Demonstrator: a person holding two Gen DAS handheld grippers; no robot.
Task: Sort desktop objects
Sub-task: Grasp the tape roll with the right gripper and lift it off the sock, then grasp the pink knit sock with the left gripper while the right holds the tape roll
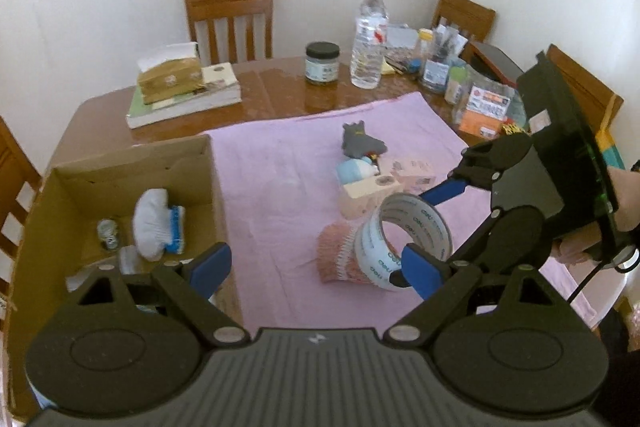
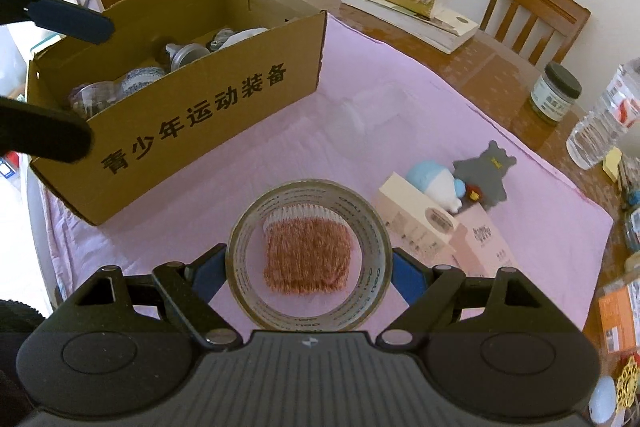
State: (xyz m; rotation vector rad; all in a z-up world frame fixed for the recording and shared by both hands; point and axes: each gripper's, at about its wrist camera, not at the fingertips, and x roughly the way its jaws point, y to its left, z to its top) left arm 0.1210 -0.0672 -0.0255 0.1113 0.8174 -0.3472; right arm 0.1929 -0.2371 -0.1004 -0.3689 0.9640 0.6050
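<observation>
My right gripper (image 2: 310, 279) is shut on a roll of clear tape (image 2: 240, 267), held above the pink cloth (image 2: 360, 107); the tape roll also shows in the left wrist view (image 1: 372, 247), with the right gripper (image 1: 420, 223) around it. A pink knitted piece (image 2: 308, 255) lies under the roll. My left gripper (image 1: 316, 267) is open and empty, at the right edge of the cardboard box (image 1: 120, 163). The box holds a white and blue cloth item (image 1: 158, 225) and small items. A grey toy (image 1: 360, 141), a blue and white toy (image 1: 356, 169) and small cartons (image 1: 368, 193) lie on the cloth.
At the table's far side stand a dark-lidded jar (image 1: 322, 62), a water bottle (image 1: 369, 39), a tissue box on books (image 1: 172, 77) and several packets and containers (image 1: 480, 99). Wooden chairs (image 1: 230, 19) ring the table.
</observation>
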